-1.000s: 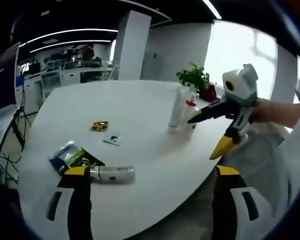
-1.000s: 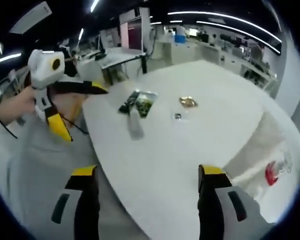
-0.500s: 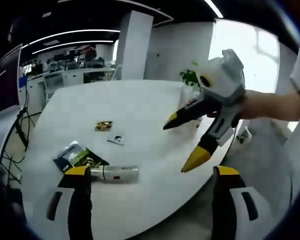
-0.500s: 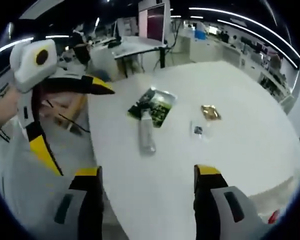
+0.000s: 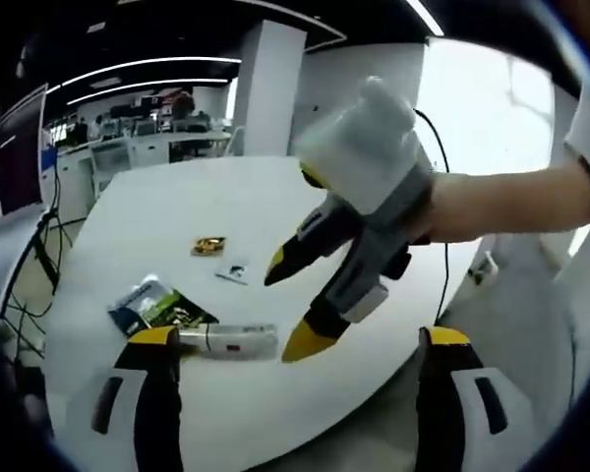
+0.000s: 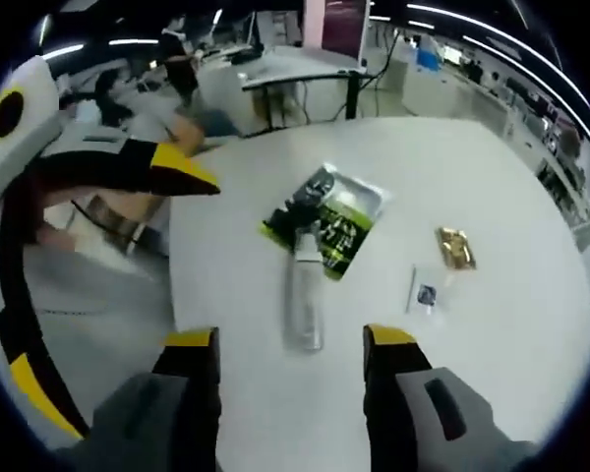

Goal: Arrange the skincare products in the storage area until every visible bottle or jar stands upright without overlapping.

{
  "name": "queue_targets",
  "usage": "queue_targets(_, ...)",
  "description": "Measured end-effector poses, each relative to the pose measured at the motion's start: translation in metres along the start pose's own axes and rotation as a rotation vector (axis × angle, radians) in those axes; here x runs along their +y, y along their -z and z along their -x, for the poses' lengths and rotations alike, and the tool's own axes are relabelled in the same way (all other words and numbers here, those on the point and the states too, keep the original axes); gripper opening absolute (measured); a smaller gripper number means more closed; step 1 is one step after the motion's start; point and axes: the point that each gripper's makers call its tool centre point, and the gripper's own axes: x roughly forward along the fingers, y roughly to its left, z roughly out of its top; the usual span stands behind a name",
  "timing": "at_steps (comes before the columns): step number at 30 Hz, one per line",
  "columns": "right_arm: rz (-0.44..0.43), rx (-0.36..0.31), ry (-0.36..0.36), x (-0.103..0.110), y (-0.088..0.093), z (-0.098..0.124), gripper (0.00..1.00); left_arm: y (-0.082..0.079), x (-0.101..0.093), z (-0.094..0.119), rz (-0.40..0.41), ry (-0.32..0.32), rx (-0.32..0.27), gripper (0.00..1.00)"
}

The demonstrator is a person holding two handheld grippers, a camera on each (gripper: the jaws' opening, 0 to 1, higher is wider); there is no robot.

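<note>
Clear plastic bottle [image 6: 304, 306] lies flat on white round tabletop [image 6: 492, 197], its cap end touching dark green foil sachet [image 6: 326, 217]. Right gripper [image 6: 285, 344], jaws spread and holding nothing, hovers over bottle. Left gripper [image 5: 293, 344], jaws spread, empty, near bottle. Small gold packet [image 6: 454, 247] lies apart.

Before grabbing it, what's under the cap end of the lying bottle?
The bottle lies on the white table; its cap end overlaps the green-black sachet. Anything beneath the sachet is hidden.
</note>
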Motion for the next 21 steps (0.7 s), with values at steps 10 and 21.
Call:
queue_targets(10, 0.025, 0.072, -0.019, -0.009, -0.007, -0.035, 0.49, 0.004, -0.002, -0.001, -0.017, 0.001, 0.020, 0.92)
queue_targets(21, 0.050, 0.140, -0.019, -0.014, -0.007, -0.067, 0.33, 0.005, -0.002, -0.002, -0.027, 0.000, 0.029, 0.91)
